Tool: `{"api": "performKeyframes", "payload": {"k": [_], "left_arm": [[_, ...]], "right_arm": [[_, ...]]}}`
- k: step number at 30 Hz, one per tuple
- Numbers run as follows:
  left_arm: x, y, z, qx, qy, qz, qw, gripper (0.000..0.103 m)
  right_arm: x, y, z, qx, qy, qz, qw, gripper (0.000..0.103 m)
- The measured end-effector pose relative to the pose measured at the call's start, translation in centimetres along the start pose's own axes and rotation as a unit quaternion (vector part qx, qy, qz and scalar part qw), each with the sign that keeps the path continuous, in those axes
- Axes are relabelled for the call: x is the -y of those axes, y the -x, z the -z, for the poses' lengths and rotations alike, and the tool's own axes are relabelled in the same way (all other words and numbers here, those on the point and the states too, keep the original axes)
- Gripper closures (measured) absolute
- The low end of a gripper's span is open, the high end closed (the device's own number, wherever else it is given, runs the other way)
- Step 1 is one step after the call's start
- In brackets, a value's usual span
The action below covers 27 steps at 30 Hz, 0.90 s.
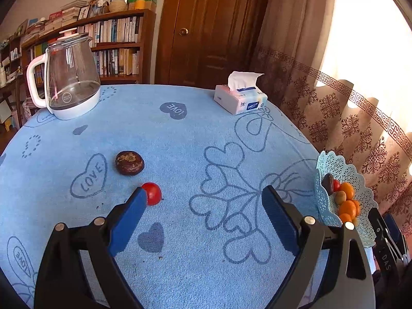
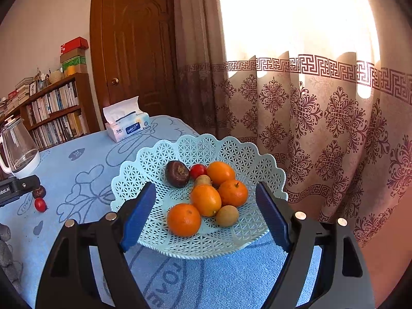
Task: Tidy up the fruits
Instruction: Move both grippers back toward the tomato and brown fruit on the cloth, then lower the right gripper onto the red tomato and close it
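Gathering step: two fruits lie loose on the cloth, well apart from the basket (image 2: 247, 154). The left gripper (image 1: 203, 203), jaws apart and empty, nears the red fruit (image 1: 154, 193); the dark fruit (image 1: 129, 163) lies just beyond. The right gripper (image 2: 206, 206) hangs wide and empty at the basket. Next, I judge: straddle the red fruit and close

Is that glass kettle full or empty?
Empty: the glass kettle stands upright, lid on, and the bookshelf shows clearly through its walls, no waterline.

Left gripper (image 1: 203, 195) and right gripper (image 2: 206, 193): black frames with silver screws; ribbed blue pads (image 1: 128, 219).
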State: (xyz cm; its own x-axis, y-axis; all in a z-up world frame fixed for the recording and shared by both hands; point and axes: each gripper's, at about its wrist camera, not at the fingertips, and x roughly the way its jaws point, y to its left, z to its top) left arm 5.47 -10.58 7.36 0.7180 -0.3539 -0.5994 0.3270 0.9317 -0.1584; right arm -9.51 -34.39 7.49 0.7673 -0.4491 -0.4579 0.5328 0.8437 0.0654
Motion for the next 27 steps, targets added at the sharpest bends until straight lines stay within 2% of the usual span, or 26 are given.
{"api": "performKeyframes", "payload": {"k": [8,14,20,27], "left_arm": [[-2.1,0.5,0.3,0.015,-0.004,-0.033,0.9993,0.013],[-5.5,0.9,-0.1,0.02,0.038,-0.047,0.998,0.013],[-9.3,1.2,-0.4,0.032,0.069,-0.1,0.992,0.013],[-12.9,1.6,-0.3,0.036,0.118,-0.132,0.9836,0.013]], "right_arm": [[-1.6,-0.2,-0.3,-0.009,0.039,-0.006,0.999,0.022],[-5.9,0.4,-1.2,-0.011,0.089,-0.067,0.994,0.022],[-12.6,-0.2,-0.3,-0.055,0.166,-0.165,0.971,0.021],[-19.0,-1.1,0.8,-0.108,0.198,-0.249,0.942,0.021]]}}
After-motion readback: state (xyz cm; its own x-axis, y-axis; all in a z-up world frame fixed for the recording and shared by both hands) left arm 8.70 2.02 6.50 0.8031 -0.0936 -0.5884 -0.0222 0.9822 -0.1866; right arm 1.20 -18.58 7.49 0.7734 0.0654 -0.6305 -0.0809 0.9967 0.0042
